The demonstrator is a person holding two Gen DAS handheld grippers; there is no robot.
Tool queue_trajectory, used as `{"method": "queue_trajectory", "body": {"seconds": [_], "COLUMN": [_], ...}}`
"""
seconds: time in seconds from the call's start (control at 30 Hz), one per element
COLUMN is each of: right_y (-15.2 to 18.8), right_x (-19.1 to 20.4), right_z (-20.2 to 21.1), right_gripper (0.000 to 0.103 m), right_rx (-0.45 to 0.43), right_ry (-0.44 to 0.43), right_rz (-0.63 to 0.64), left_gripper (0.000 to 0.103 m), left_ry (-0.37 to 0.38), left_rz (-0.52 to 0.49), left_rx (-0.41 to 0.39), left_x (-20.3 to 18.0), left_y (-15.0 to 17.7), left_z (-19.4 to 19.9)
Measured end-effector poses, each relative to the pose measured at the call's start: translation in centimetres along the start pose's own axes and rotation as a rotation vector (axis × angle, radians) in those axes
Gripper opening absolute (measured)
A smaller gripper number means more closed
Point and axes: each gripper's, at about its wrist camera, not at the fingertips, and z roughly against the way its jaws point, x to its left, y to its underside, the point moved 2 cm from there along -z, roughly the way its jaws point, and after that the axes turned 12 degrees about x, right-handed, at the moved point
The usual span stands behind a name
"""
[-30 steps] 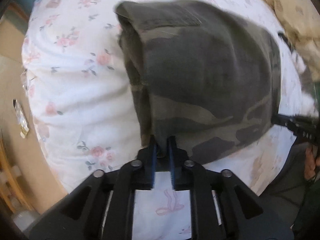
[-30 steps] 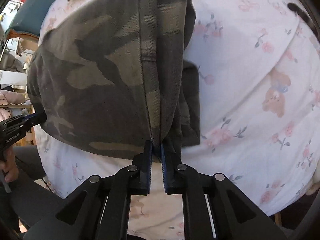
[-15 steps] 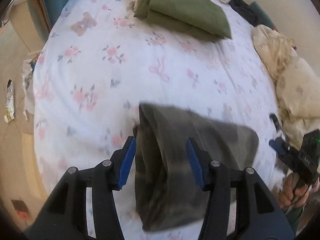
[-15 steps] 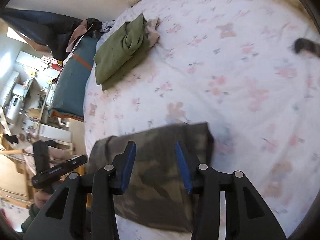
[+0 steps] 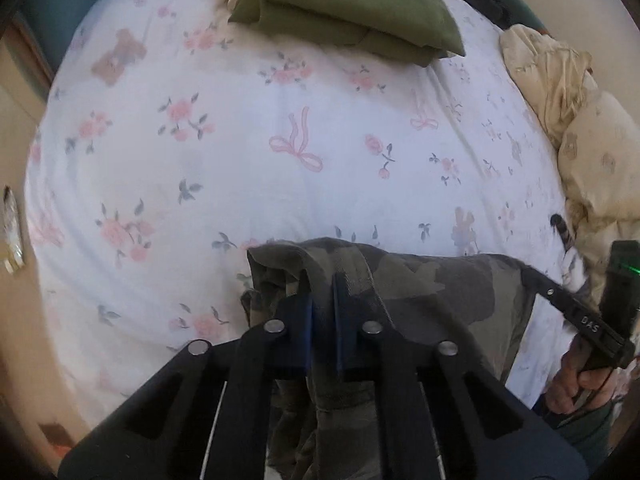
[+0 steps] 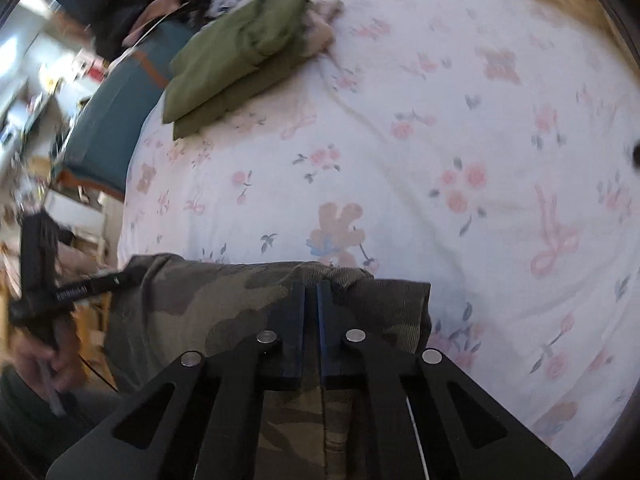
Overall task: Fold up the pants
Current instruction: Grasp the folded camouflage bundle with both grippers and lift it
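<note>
Camo pants [image 5: 420, 280] bunched at near bed [image 5: 200, 168] edge; left gripper [image 5: 322, 304] and right gripper [image 6: 311, 300] just clamped onto folds. Thin pinches could slip mid-lift, undoing layers.

Pants [image 5: 420, 280] lie on bed [image 5: 240, 184], folded garment [image 5: 344, 8] behind.

Camouflage pants [image 5: 420, 284]: olive, grey-green, dark brown blotches; fabric between jaws. Left gripper [image 5: 322, 300]: black body, blue pads. Right gripper [image 6: 311, 300]: same black, blue pads. Bedsheet [image 5: 240, 152] beyond jaws: white, pink roses, pink ribbon bows, tan teddy bears, grey-green leaves. Folded garment [image 5: 348, 4] far beyond jaws: plain olive green. Comforter [image 5: 560, 92] right of left jaws: cream-yellow.
</note>
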Motion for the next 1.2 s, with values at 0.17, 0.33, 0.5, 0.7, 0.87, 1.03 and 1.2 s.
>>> {"method": "queue_trajectory", "body": {"seconds": [0.17,0.33,0.5,0.7,0.87,1.03,1.2], "right_y": [0.7,0.9,0.8,2.1,3.3,2.6,2.7], "right_x": [0.6,-0.1,-0.7,1.9,5.3,6.5,5.1], "right_z": [2.4,2.9,0.4,4.3,3.0,-3.0,-0.4], "right_gripper": [0.003,0.002,0.004,0.007,0.007,0.000,0.007], "right_rx": [-0.081,-0.106,-0.076,-0.175,-0.148,-0.038,-0.064], "right_ry": [0.028,0.069,0.123,0.170,0.000,0.155,0.084], "right_rz": [0.003,-0.034,-0.043,0.046,0.108,0.209,0.126], "left_gripper": [0.004,0.003,0.008,0.013,0.014,0.017,0.015], "left_ry": [-0.010,-0.054,-0.111,-0.093,-0.124,-0.289,-0.175], "left_rz": [-0.029,-0.027,-0.008,-0.145,-0.302,-0.326,-0.223], "left_rx": [-0.053,-0.077,-0.082,-0.284,-0.262,-0.246,-0.241], "left_x": [-0.7,-0.3,0.5,-3.4,-7.3,-6.7,-5.6], "left_y": [0.9,0.8,0.2,3.8,7.1,6.4,5.9], "left_z": [1.8,2.0,1.0,5.8,2.4,-2.4,-0.2]}}
